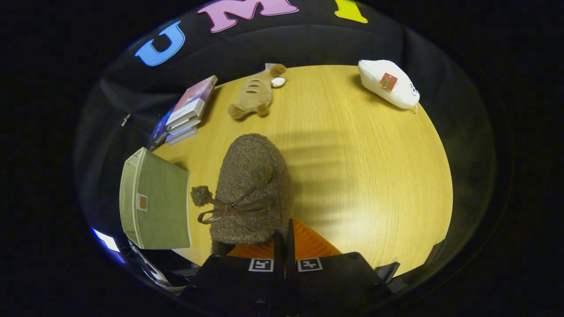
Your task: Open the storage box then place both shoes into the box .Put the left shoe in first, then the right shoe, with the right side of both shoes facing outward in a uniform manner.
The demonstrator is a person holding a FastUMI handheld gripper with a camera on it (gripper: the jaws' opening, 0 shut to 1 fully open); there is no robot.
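Your gripper (pixel 284 240) has its fingers drawn together, pinching the rear rim of the shoe (pixel 251 189). The shoe is a fuzzy brown slipper with a leather bow and two pompoms; it runs straight ahead of your fingers, toe pointing away from you, over the table (pixel 374 176). Whether its sole rests on the wood or hangs above it, you cannot tell from here.

Just to the left of the shoe stands the box (pixel 154 204), green fabric with a small tag on its face, at the table's near left edge. The shoe's loose pompom reaches close to the box's side without touching it.

Beyond the box, at the far left edge, lies a stack of books (pixel 187 112). Past the shoe's toe, well apart from it, lies a tan plush toy (pixel 255 94). At the far right sits a white pouch (pixel 387 83) with a small picture tag.

Count: one shoe, one box, one book stack, one plush toy, one pouch.
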